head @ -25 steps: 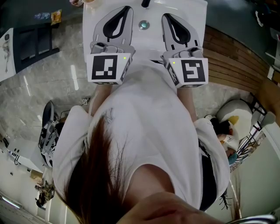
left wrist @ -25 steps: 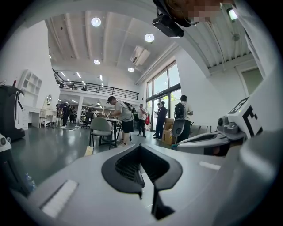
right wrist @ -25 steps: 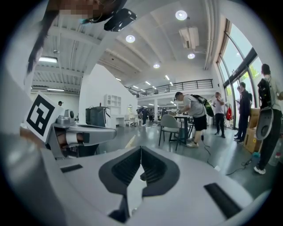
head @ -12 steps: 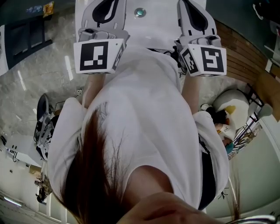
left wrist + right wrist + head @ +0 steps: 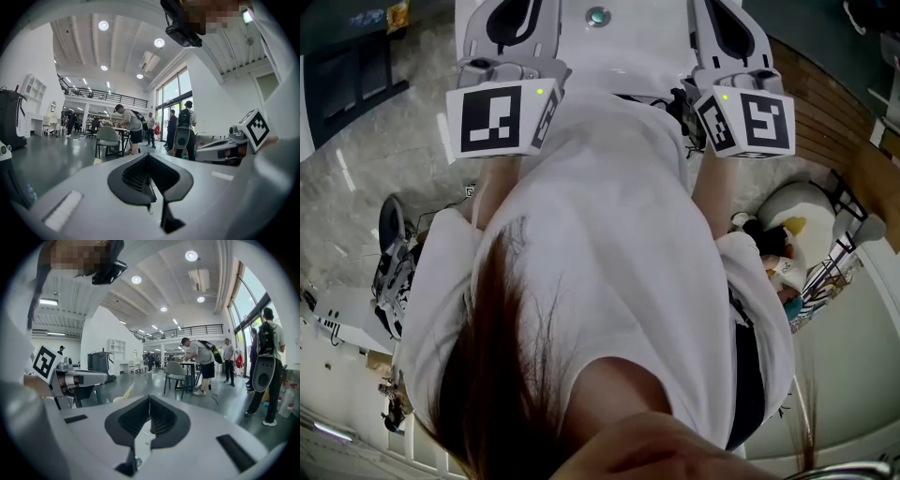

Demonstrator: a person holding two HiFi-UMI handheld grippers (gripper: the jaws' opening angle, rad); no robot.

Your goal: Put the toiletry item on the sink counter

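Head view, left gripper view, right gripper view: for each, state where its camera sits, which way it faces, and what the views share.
Left gripper view: rides the left gripper, faces level across a hall; its shut jaws show.
Right gripper view: rides the right gripper, faces the same hall; shut jaws.
Head view: on the person's head, faces steeply down; hair, white shirt, both grippers, sink.
Shared: both gripper views show the grey chair and each other's gripper.

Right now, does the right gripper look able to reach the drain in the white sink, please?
Probably yes: the right gripper hangs over the white sink, the drain lies close beside it, and nothing shows between them. It would have to tip downward first.
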